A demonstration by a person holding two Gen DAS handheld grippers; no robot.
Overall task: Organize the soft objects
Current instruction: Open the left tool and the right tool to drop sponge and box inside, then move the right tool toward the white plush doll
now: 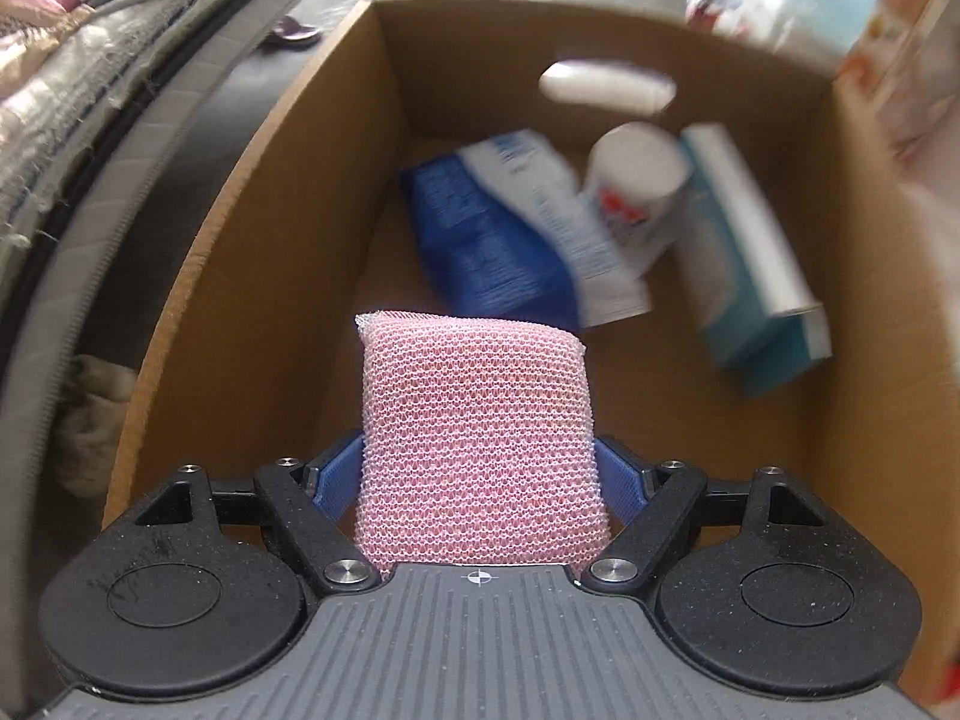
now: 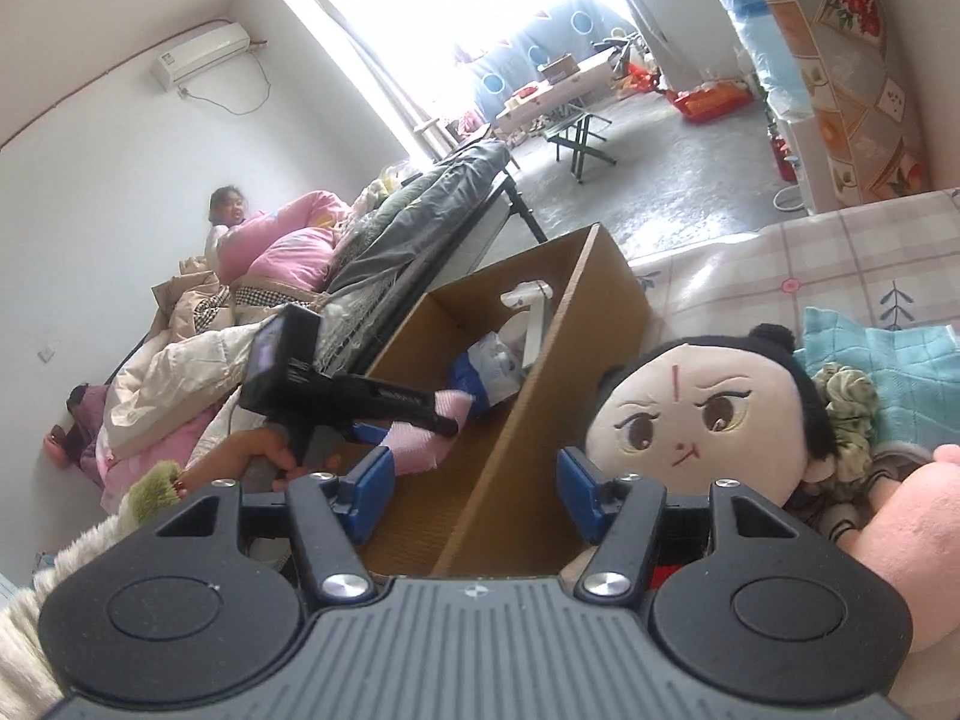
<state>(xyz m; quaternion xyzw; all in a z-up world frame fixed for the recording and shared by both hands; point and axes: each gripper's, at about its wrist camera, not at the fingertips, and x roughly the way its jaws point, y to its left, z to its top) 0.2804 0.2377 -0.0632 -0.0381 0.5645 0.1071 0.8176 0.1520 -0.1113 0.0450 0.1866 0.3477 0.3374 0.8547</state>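
Over the cardboard box (image 1: 198,276), left gripper (image 1: 480,474) clamps pink sponge (image 1: 480,438) (mesh-covered).

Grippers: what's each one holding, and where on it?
Left gripper holds the pink sponge, pads clamped on its two side edges near the lower end, over the box. Right gripper is open and holds nothing.

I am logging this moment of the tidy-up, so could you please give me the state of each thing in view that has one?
left gripper: shut on the pink mesh sponge, above the box.
right gripper: open, nothing between its pads.
cardboard box: open-topped, partly filled.
blue packet: lying in the box.
plush doll: outside the box, on the bedding.
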